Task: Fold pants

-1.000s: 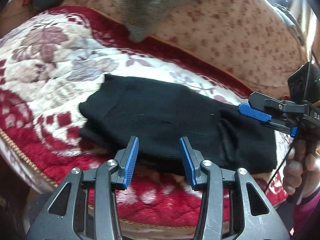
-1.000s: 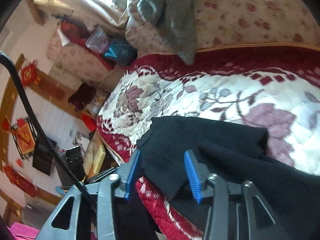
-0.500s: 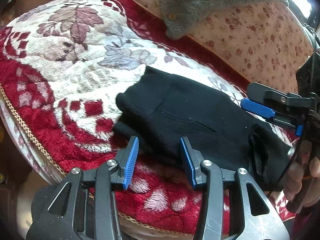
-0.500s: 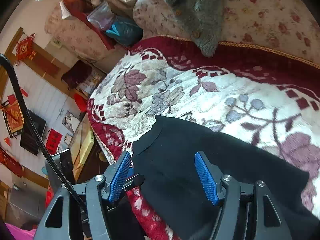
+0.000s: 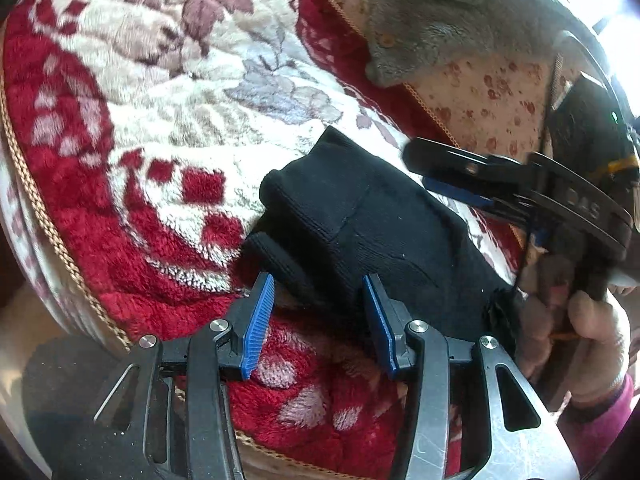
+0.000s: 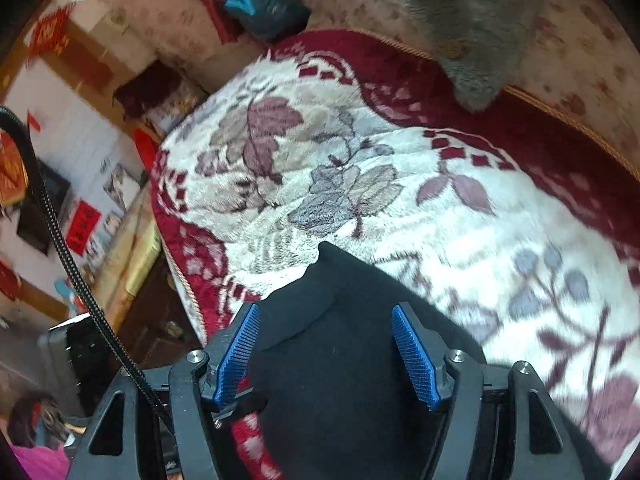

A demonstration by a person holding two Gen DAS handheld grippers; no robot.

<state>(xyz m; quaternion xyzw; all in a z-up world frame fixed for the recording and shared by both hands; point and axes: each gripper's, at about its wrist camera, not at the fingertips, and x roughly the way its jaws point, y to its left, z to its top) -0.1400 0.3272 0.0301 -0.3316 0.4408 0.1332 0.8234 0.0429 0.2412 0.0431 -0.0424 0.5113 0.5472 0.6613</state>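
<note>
- The left gripper (image 5: 316, 312) hangs over the near edge of the black pants (image 5: 372, 236); its blue pads are apart and widening, with a rounded fold of the cloth showing in the gap but neither pad pressing on it.
- The right gripper (image 6: 326, 354) sits above the pants (image 6: 340, 360) too, its jaws spread wide and still widening, the dark cloth lying below and between them without being pinched.
- In the left wrist view a hand (image 5: 576, 336) holds the right gripper's handle just beside the far right end of the pants.
- The pants lie folded into a thick, compact bundle of black ribbed knit, with a seam across the top layer and rolled edges at one end.
- They rest on a plush blanket (image 6: 320, 184), red with a cream floral centre, near its front edge.
- Beyond the pants, a grey fuzzy garment (image 5: 440, 12) hangs over a flowered backrest (image 5: 492, 96).
- Farther off from the pants, a blue plastic bag (image 6: 264, 4) lies in the corner; its contents cannot be made out.
</note>
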